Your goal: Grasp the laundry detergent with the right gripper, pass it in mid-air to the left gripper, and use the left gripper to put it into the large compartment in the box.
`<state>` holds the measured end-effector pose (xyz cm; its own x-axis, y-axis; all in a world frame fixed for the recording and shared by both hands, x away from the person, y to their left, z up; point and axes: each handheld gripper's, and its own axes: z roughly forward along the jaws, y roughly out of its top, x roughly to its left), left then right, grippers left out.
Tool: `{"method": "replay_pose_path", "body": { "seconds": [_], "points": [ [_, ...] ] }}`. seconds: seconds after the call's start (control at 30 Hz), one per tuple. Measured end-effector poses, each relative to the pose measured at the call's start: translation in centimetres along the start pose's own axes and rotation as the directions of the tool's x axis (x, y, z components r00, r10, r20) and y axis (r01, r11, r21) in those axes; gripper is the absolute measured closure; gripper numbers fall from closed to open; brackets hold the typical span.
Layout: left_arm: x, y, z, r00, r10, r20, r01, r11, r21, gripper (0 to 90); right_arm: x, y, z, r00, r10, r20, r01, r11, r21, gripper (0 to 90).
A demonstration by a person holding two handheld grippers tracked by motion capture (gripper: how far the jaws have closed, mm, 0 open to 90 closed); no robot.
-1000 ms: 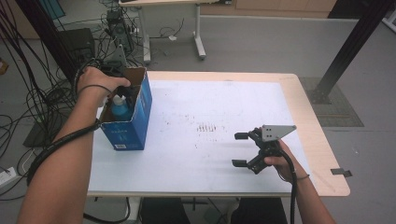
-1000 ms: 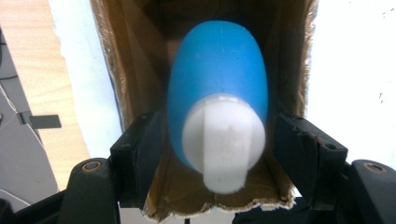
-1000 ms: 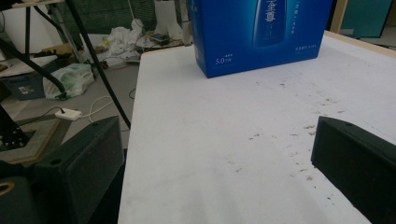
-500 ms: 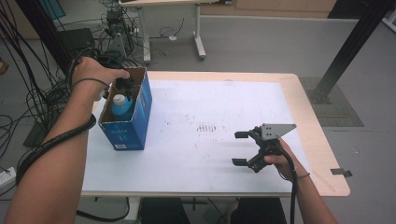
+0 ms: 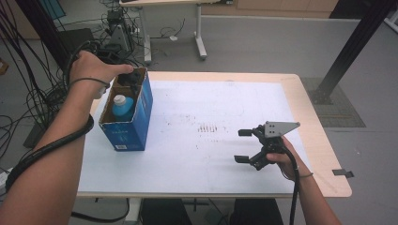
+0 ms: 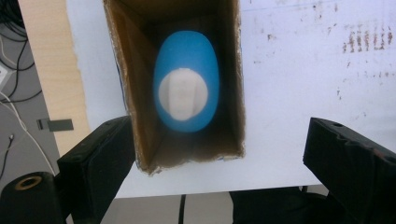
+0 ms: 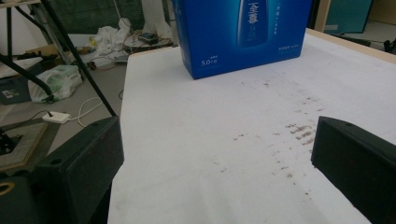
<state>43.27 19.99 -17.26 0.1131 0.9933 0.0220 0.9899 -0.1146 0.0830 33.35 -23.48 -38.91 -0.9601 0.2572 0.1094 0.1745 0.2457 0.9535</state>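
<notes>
- The blue carton stands upright at the left of the white-covered table in the high view, its top flaps open.
- Inside it stands a blue bottle with a pale cap — in the left gripper view it sits mid-frame, deep in the brown cardboard shaft, touching neither jaw.
- The left gripper hangs over the far end of the carton's mouth, in the upper left of the high view; its jaws have just been opening and now stand wide, with nothing pinched between them (the carton's rim shows between them, lower down).
- The right gripper sits low at the lower right of the high view, well apart from the carton, jaws spread wide and empty over the stained white sheet.
- In the right gripper view the carton's printed blue face fills the upper middle.
</notes>
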Motion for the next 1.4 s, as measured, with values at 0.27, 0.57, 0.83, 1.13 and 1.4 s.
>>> {"method": "replay_pose_path", "body": {
  "seconds": [0.27, 0.57, 0.83, 1.13, 1.4],
  "points": [
    [-1.8, -0.3, -0.3, 0.999, 0.045, 0.002, -0.045, 0.9989, -0.007, 7.0, 0.0, 0.1, -0.2, 0.9998, 0.004, 0.019, -0.004, 1.0, 0.007, 2.4],
    [-5.6, -0.6, -1.8, 0.9919, 0.127, -0.005, -0.127, 0.9907, -0.049, 4.7, -0.4, -0.1, -0.2, 0.9998, 0.011, 0.019, -0.011, 1.0, 0.004, 2.5],
    [-9.3, -1.1, -1.4, 0.976, 0.217, 0.012, -0.216, 0.9737, -0.072, 4.6, -0.5, -0.4, -0.2, 0.9996, 0.023, 0.016, -0.023, 1.0, -0.001, 2.4],
    [-12.9, -2.5, 0.8, 0.9566, 0.288, 0.045, -0.284, 0.9556, -0.079, 4.7, -0.5, -0.7, -0.9, 0.9991, 0.029, 0.032, -0.029, 1.0, 0.001, 2.5],
    [-14.2, -3.2, 2.7, 0.9505, 0.307, 0.047, -0.303, 0.9498, -0.078, 5.0, -0.4, -0.6, -1.4, 0.9986, 0.029, 0.044, -0.029, 1.0, 0.0, 2.5]
  ]
}}
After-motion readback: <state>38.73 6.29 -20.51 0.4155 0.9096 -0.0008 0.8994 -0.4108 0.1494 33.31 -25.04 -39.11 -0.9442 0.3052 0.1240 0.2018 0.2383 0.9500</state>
